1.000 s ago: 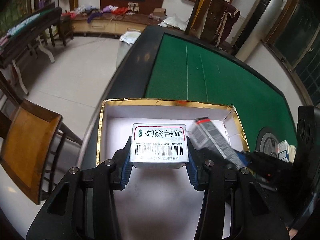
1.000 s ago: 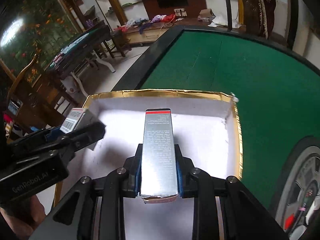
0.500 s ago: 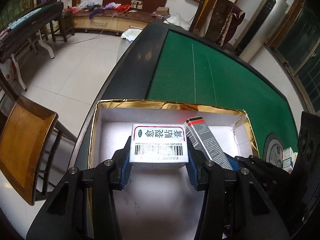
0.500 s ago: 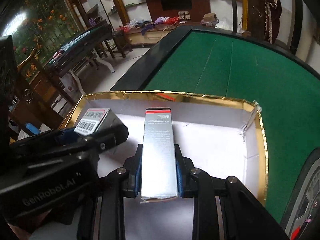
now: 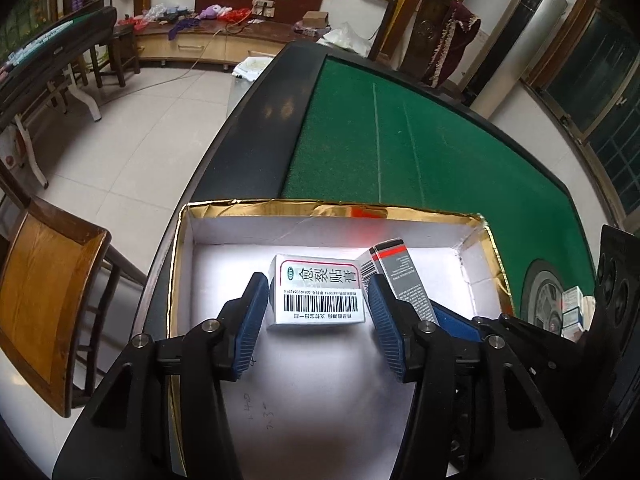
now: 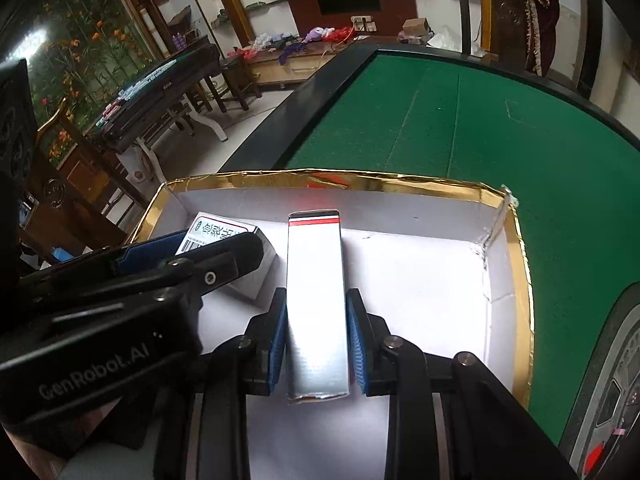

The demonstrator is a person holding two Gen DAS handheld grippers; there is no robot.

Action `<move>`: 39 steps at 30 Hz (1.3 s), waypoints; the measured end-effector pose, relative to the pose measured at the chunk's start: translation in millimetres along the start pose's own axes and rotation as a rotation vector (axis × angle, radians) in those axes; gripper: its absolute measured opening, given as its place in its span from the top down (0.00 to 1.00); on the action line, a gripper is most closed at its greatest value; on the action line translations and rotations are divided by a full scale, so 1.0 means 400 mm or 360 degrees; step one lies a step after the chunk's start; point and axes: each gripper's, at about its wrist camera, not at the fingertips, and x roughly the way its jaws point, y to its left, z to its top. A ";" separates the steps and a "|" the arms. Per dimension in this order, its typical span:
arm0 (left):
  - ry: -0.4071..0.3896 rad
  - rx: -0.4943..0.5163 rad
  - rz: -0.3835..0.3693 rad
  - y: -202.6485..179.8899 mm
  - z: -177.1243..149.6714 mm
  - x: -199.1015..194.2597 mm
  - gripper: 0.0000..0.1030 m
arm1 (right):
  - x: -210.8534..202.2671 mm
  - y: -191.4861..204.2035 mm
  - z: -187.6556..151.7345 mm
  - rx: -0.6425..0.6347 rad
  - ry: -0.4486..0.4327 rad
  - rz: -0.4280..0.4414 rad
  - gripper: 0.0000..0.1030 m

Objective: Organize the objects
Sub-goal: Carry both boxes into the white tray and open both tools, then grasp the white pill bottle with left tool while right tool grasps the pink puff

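A white tray with a gold rim (image 5: 400, 210) (image 6: 360, 178) sits on the green felt table. Inside it lies a silver barcode box (image 5: 320, 296) (image 6: 224, 236) printed with red characters. My left gripper (image 5: 318, 284) straddles that box; its jaws are opening and narrow gaps show between the blue pads (image 5: 252, 320) and the box. My right gripper (image 6: 316, 296) is shut on a slim silver box with a red stripe (image 6: 316, 300) (image 5: 396, 276). The slim box points toward the tray's far wall, right beside the barcode box. The left gripper's body (image 6: 120, 300) covers the tray's near left in the right wrist view.
A wooden chair (image 5: 44, 300) stands off the table's left edge. Small medicine boxes (image 5: 574, 308) lie by a round dial (image 5: 546, 300) at the right. Green felt (image 6: 460, 128) stretches beyond the tray, bordered by a black table rim (image 5: 240, 132).
Both grippers have come lower into the tray with their boxes. The left jaws have widened off the barcode box, which now rests on the tray floor. The right grip looks unchanged.
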 end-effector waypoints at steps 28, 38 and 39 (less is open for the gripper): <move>-0.0099 0.0595 -0.0237 -0.481 -0.334 -0.182 0.49 | -0.627 -0.357 -0.460 0.0153 -0.0434 0.0271 0.48; 0.0050 0.0949 -0.0045 -0.619 -0.399 -0.073 0.61 | -0.681 -0.555 -0.576 0.0388 -0.0497 0.0345 0.48; 0.0059 0.0984 -0.0029 -0.626 -0.401 -0.066 0.61 | -0.683 -0.553 -0.577 0.0388 -0.0494 0.0348 0.48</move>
